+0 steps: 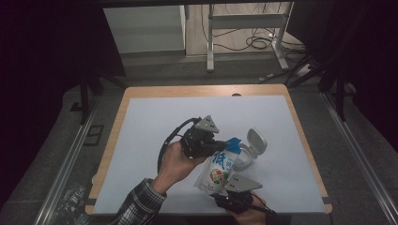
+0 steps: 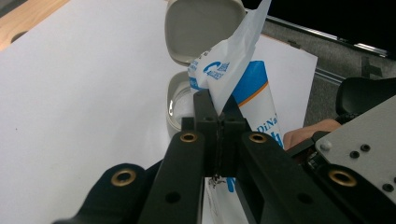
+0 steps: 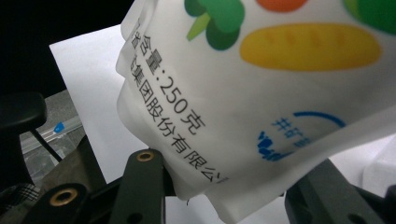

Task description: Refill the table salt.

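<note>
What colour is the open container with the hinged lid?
White container, seen best in the left gripper view.

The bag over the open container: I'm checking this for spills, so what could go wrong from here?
1. The left gripper pinches only a thin top corner of the bag; the film may slip or tear.
2. The right gripper holds the bag's bulging bottom, and a harder squeeze could push contents out suddenly.
3. The bag's mouth sits beside the small container, not clearly over it, so contents may land on the white mat.
</note>
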A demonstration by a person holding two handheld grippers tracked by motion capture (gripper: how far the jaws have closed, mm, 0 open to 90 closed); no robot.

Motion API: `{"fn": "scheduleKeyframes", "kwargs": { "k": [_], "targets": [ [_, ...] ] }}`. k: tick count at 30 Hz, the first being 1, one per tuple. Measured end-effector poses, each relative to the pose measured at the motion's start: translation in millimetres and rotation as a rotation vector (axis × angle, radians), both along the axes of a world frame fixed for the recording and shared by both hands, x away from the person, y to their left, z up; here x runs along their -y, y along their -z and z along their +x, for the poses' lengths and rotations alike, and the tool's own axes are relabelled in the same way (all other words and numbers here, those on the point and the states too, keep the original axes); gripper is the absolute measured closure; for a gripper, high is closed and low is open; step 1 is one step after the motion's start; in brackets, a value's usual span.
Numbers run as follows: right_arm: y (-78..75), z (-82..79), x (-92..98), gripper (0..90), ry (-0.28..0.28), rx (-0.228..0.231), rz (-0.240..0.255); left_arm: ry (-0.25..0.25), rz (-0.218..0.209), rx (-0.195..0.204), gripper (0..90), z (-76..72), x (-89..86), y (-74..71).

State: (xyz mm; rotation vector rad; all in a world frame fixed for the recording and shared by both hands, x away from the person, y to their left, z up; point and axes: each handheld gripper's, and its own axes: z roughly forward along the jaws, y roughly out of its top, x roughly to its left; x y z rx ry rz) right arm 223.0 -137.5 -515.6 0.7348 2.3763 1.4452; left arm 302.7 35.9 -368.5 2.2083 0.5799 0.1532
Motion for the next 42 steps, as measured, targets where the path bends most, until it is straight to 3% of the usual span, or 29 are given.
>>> {"fn": "scheduleKeyframes", "kwargs": {
  "k": [15, 31, 42],
  "targets": [
    [-3.0, 1.8, 1.8, 67.3, -0.014, -0.053, 0.012, -0.011, 0.036, -0.007, 90.0, 4.6, 6.8, 0.5],
    [-6.3, 0.8, 3.6, 69.1, -0.033, -0.107, 0.066, 0.01, 0.091, -0.028, 90.0, 14.2, 19.6, 0.0],
    [-5.6, 0.8, 3.6, 69.4, -0.033, -0.173, 0.13, 0.025, 0.144, -0.086, 90.0, 25.5, 28.9, 0.0]
  ]
}}
